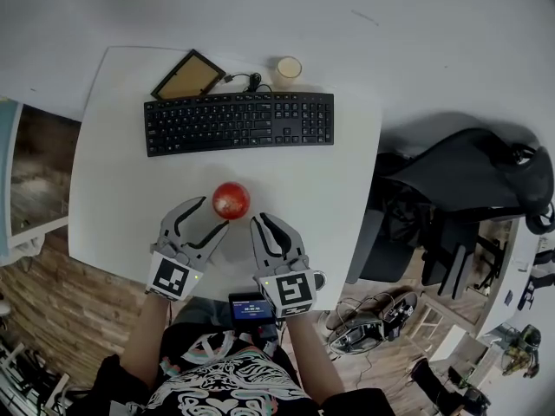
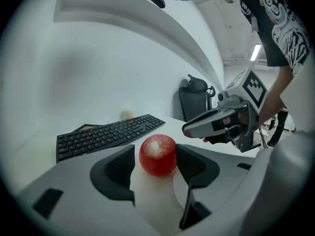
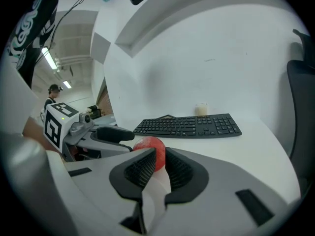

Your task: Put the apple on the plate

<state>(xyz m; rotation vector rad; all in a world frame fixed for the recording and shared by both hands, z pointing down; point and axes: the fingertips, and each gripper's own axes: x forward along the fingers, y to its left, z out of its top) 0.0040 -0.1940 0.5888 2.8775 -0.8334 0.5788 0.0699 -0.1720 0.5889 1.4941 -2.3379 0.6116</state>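
A red apple lies on the white table, in front of the keyboard. My left gripper is open, its two fingers spread just short of the apple on its near left side. In the left gripper view the apple sits at the mouth of the jaws, with a gap beside the left pad. My right gripper is shut and empty, just right of the apple. In the right gripper view the apple shows past the jaws, to their left. No plate appears in any view.
A black keyboard spans the table's middle. Behind it lie a brown picture frame and a pale cup. A small device with a screen sits at the near edge. A black chair stands right of the table.
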